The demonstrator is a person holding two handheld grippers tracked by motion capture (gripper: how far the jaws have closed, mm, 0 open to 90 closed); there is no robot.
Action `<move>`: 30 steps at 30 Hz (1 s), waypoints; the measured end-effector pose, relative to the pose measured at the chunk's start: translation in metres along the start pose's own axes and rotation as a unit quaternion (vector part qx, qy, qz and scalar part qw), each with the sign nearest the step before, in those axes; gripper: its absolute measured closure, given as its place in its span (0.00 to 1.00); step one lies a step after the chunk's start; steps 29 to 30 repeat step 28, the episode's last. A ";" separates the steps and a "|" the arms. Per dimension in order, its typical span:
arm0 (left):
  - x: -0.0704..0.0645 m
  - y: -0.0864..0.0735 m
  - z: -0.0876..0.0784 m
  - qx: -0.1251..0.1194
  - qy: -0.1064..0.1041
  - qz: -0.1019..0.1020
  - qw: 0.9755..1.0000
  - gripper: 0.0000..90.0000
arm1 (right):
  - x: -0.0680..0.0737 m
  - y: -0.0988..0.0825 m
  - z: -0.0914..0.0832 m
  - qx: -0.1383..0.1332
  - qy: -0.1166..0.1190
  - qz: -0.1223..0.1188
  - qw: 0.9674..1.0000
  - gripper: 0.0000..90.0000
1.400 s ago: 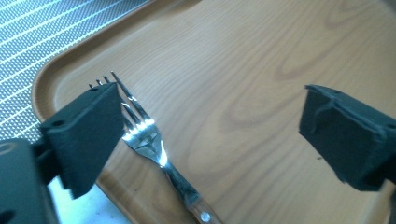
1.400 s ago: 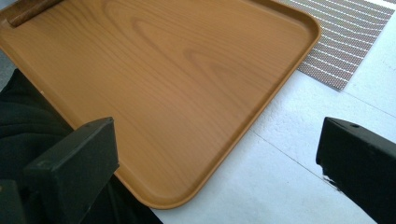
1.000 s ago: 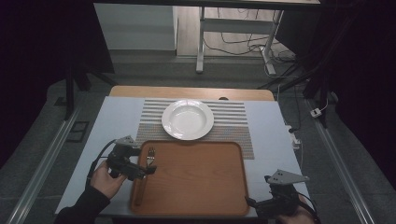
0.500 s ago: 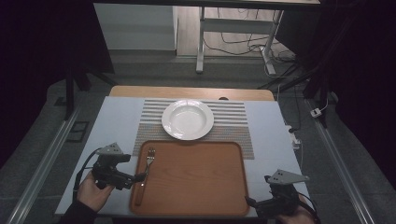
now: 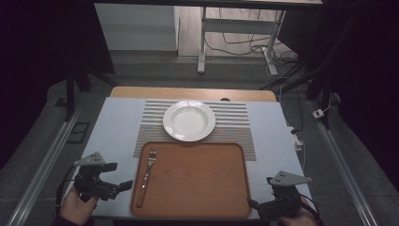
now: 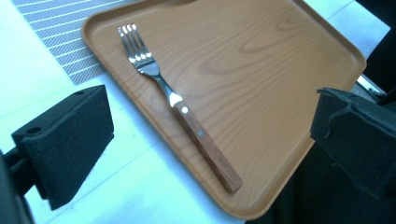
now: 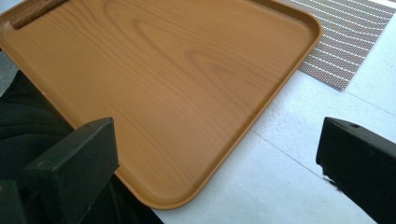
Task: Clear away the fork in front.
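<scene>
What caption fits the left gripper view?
Open left gripper faces a fork lying on a wooden tray.

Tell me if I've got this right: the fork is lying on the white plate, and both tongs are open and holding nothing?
Not quite. The fork lies on the wooden tray, along its left side, not on the white plate, which sits bare on the striped mat behind the tray. The high view shows this. The rest is right: the left tongs and right tongs are open and hold nothing.
</scene>
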State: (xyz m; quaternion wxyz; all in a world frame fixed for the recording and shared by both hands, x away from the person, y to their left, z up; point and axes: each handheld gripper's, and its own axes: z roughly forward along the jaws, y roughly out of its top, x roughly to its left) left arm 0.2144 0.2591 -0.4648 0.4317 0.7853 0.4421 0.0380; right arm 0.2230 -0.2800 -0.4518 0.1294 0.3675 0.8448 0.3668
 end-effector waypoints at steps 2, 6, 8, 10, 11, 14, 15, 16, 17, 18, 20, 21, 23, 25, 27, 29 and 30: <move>0.001 -0.004 -0.004 -0.003 0.000 -0.005 1.000 0.00 | 0.000 0.000 0.000 0.000 0.000 0.000 1.000 0.00; 0.003 -0.012 -0.010 -0.008 0.003 -0.012 1.000 0.00 | 0.000 0.000 0.000 0.001 0.000 0.000 1.000 0.00; 0.004 -0.016 -0.012 -0.009 0.004 -0.012 1.000 0.00 | 0.000 0.000 0.000 0.001 -0.001 0.000 1.000 0.00; 0.005 -0.020 -0.014 -0.010 0.005 -0.013 1.000 0.00 | 0.000 0.000 0.000 0.001 0.000 0.001 1.000 0.00; 0.005 -0.021 -0.014 -0.009 0.006 -0.013 1.000 0.00 | 0.000 0.000 0.000 0.001 -0.001 0.002 1.000 0.00; 0.006 -0.028 -0.016 -0.007 0.014 -0.015 1.000 0.00 | 0.000 0.000 0.000 0.001 -0.001 0.002 1.000 0.00; 0.006 -0.030 -0.017 -0.006 0.014 -0.017 1.000 0.00 | 0.000 0.000 0.000 0.001 -0.001 0.002 1.000 0.00; 0.006 -0.032 -0.018 -0.005 0.016 -0.017 1.000 0.00 | 0.000 0.000 0.000 0.001 -0.001 0.002 1.000 0.00; 0.006 -0.033 -0.019 -0.004 0.017 -0.018 1.000 0.00 | 0.000 0.000 0.000 0.001 -0.001 0.002 1.000 0.00; 0.006 -0.035 -0.020 -0.001 0.023 -0.018 1.000 0.00 | 0.000 0.000 0.000 0.001 -0.001 0.002 1.000 0.00; 0.005 -0.038 -0.021 0.008 0.032 -0.018 0.999 0.00 | 0.000 0.000 0.000 0.002 -0.001 0.002 1.000 0.00; 0.005 -0.039 -0.022 0.011 0.036 -0.019 0.999 0.00 | 0.000 0.000 0.000 0.003 -0.002 0.002 1.000 0.00; 0.004 -0.041 -0.023 0.014 0.042 -0.017 0.999 0.00 | 0.000 0.001 0.001 0.003 -0.001 0.004 1.000 0.00; 0.004 -0.041 -0.022 0.021 0.046 -0.022 0.998 0.00 | 0.000 0.001 0.001 0.005 -0.001 0.002 1.000 0.00; 0.005 -0.040 -0.022 0.021 0.045 -0.024 0.998 0.00 | 0.000 0.001 0.001 0.006 -0.001 0.002 1.000 0.00; 0.005 -0.040 -0.021 0.023 0.043 -0.026 0.998 0.00 | 0.000 0.001 0.001 0.007 -0.002 0.001 1.000 0.00; 0.005 -0.040 -0.021 0.023 0.043 -0.026 0.998 0.00 | 0.000 0.001 0.001 0.007 -0.002 0.001 1.000 0.00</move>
